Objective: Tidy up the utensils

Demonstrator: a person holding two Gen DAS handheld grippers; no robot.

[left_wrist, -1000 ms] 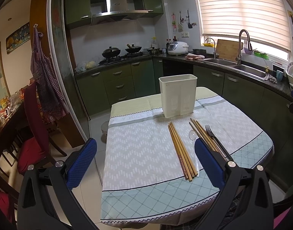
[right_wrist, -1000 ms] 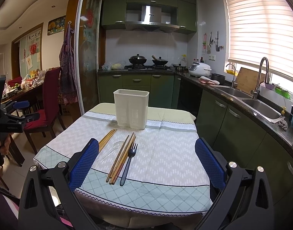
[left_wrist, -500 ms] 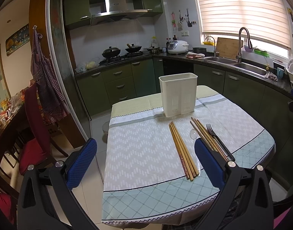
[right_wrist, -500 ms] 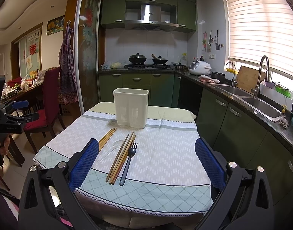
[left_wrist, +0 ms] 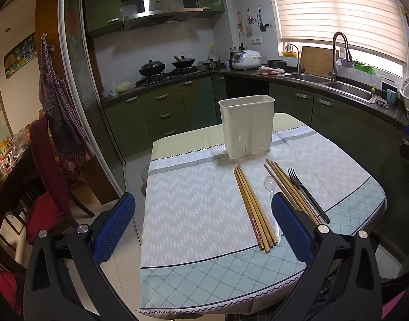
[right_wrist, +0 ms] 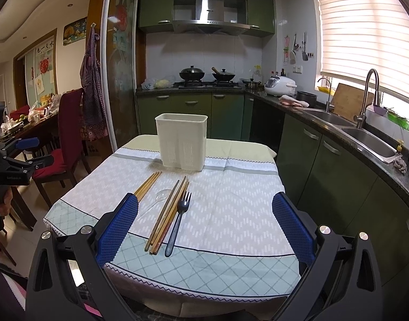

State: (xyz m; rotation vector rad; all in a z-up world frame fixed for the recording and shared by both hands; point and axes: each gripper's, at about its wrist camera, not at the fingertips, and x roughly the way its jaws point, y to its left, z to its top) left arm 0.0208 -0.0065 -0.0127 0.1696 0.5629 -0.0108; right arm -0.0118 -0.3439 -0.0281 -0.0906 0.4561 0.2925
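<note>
Hovering short of the worktop's [right_wrist: 231, 206] near edge, the right hand-held gripper [right_wrist: 204, 227] has its blue-padded fingers spread wide apart with nothing between them, and the left hand-held gripper [left_wrist: 203, 224] is likewise wide apart and empty off the near-left corner; I judge that no pickup has begun. The utensils all lie flat on the patterned tablecloth with their lengths running from near to far, ends toward the white utensil holder [right_wrist: 181, 140], which stands upright on the far part of the cloth, probably so each can be pinched across its shaft and tipped straight in. From the right wrist view, a left bundle of wooden chopsticks [right_wrist: 147, 186] sits apart from a second bundle of wooden chopsticks [right_wrist: 168, 212], with a clear plastic spoon [right_wrist: 161, 195] lying between them and a black fork [right_wrist: 177, 219] just right of the second bundle, tines toward the holder. Counted: one holder, one fork, one spoon, and two chopstick groups; the left group looks like about four sticks in the left wrist view [left_wrist: 254, 208], the right group roughly four or five, though overlap keeps me from being sure. The holder appears empty at its rim, but its inside is not visible.
</note>
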